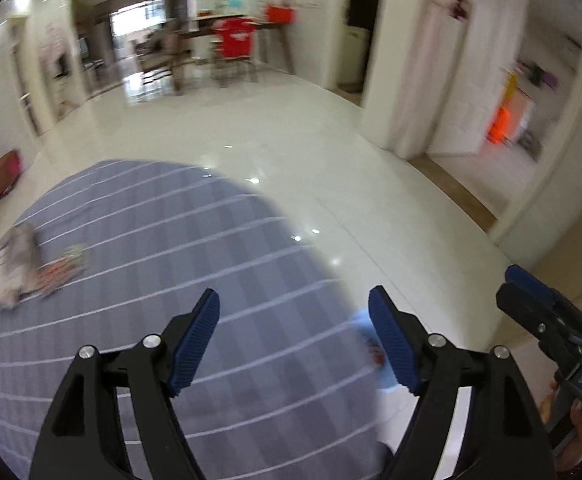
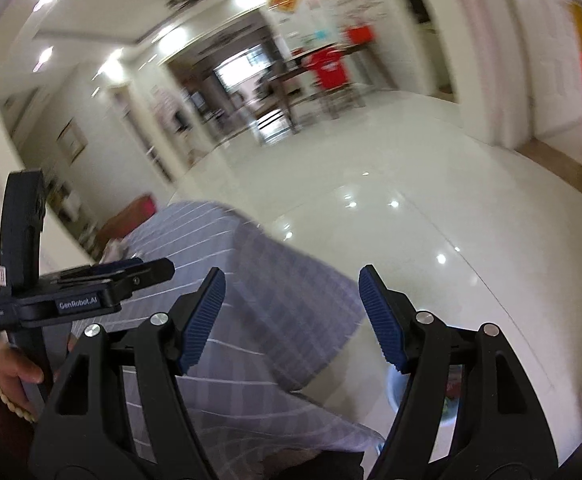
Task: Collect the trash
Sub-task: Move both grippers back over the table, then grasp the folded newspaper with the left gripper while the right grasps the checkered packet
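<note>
While both tongs hang over the striped cloth, the matter is which one lies closer to the litter:

left gripper (image 1: 294, 340): jaws spread wide, nothing between the pads; it points down onto the grey-blue striped cloth (image 1: 163, 280).

right gripper (image 2: 292, 316): jaws likewise parted and empty, aimed past the cloth's edge toward the glossy floor (image 2: 431, 220).

nearest scrap: a pale blue thing (image 1: 361, 322) shows just behind the left gripper's right-hand pad, at about 3 o'clock from the gap between the jaws; blur hides what it is, and I cannot tell whether it rests on the cloth or on the floor below.

bin, perhaps: low in the right wrist view a pale rounded rim (image 2: 395, 394) peeps out behind the right-hand jaw, at about 5 o'clock; too hidden to name with certainty.

main litter: a heap of crumpled wrappers (image 1: 35, 268) lies on the cloth at about 10 o'clock from the left gripper, well apart from it.

long axis: the heap runs roughly from 8 o'clock to 2 o'clock in the left wrist view, though smeared by motion.

nearer hand: the left, by my judgement; the right gripper (image 1: 531, 292) sits off at 3 o'clock, farther from the heap.

coming move: likely a reach up-left across the cloth, jaws turned to cross that axis.
</note>
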`<state>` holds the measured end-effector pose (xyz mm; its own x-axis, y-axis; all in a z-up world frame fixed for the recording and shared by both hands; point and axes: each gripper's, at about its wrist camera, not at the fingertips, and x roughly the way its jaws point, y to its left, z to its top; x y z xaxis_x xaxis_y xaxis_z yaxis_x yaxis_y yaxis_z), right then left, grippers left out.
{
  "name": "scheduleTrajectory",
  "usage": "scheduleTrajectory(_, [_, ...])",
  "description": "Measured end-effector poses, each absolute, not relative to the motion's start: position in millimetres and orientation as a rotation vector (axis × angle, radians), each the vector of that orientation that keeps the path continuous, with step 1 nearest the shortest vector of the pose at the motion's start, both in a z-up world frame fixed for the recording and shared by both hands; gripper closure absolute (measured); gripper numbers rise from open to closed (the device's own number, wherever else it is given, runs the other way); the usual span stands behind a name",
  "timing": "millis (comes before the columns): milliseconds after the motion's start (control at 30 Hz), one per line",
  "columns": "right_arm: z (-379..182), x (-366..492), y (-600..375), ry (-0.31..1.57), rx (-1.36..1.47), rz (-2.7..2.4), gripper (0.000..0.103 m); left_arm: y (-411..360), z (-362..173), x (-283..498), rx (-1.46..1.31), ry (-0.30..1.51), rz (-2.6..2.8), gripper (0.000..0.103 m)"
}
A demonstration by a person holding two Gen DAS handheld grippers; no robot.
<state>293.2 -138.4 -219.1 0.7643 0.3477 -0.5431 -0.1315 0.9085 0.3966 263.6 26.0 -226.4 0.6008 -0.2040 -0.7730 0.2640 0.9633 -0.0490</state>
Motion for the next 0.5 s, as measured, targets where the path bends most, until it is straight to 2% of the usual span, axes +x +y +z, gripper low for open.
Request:
scheduleTrajectory(200, [-204,332,-29,0.698,0.133,0.428,0.03,146,-217,267,-0.088,0.862,-0.099,0.02])
scheduleTrajectory(267, [-201,345,12,0.707,0.05,0.477,0.027,188,-219,266,-0.156,0.859,-0.045,0.02])
scheduleTrajectory(500, [-219,395,117,0.781,-0.104,0.573,0.026,306,-240,283,-0.445,0.859,0.081,0.02])
